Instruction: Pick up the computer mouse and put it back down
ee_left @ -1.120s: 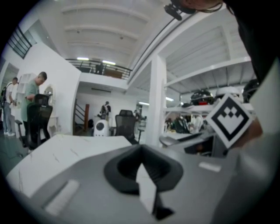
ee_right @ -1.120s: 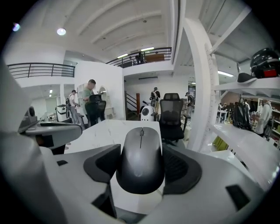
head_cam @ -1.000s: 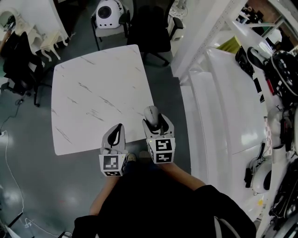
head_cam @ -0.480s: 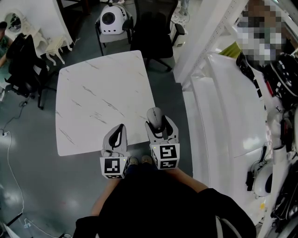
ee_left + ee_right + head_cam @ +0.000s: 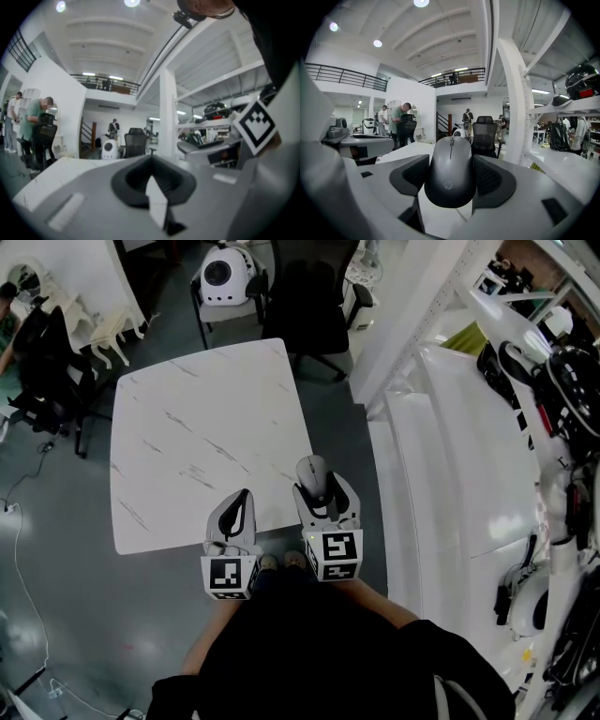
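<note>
Computer mouse point(image 5: 310, 471), dark grey and rounded with a scroll wheel on its far end, is clamped from both sides by the right gripper point(image 5: 449, 183), whose black pads press against its flanks. It sits over the near right corner of the white, marble-veined square table point(image 5: 187, 427); whether its underside touches the tabletop cannot be told. The mouse points away from the person, towards the far edge.

Just beside it, the left gripper point(image 5: 242, 495) hangs over the near edge of the table, its jaws brought together with nothing between them. Each gripper carries a cube with black square markers at its near end, above the person's black top point(image 5: 319, 652).

The tabletop ahead of the grippers stretches to the far edge with only its grey veins showing. Past the far right corner stands a black office chair point(image 5: 314, 296), and beyond the far edge a white rounded machine point(image 5: 220, 276) with a dark round face. Off the left edge, another black chair point(image 5: 42, 362) stands on the grey floor. Along the right side runs a long white glossy counter point(image 5: 469, 456).
</note>
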### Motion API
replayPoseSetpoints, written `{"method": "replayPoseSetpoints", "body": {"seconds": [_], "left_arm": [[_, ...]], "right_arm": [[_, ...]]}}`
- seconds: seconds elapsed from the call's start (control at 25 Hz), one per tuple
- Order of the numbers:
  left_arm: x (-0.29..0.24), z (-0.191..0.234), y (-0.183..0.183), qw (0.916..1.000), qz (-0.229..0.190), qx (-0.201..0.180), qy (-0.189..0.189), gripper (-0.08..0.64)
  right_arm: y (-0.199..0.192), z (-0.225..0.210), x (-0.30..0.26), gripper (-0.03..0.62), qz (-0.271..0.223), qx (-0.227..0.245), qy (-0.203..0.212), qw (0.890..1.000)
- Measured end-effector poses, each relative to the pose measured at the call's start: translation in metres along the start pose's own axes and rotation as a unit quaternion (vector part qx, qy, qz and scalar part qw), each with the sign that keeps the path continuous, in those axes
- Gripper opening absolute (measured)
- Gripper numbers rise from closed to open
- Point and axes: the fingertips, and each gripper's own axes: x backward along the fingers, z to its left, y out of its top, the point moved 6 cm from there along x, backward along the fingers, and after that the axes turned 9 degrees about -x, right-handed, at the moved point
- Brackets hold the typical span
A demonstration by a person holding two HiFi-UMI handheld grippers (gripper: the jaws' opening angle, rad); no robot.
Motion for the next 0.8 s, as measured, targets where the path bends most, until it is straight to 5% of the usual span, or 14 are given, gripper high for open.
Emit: {"method": "replayPoseSetpoints", "body": {"seconds": [0.8], "left_arm": [[-0.014,0.008,-0.029,0.9991,0.04,0.013,-0.007,0.008]], "right_arm": [[-0.037,0.007,-0.042,0.259,0.065,-0.001,0.012,0.998]]}}
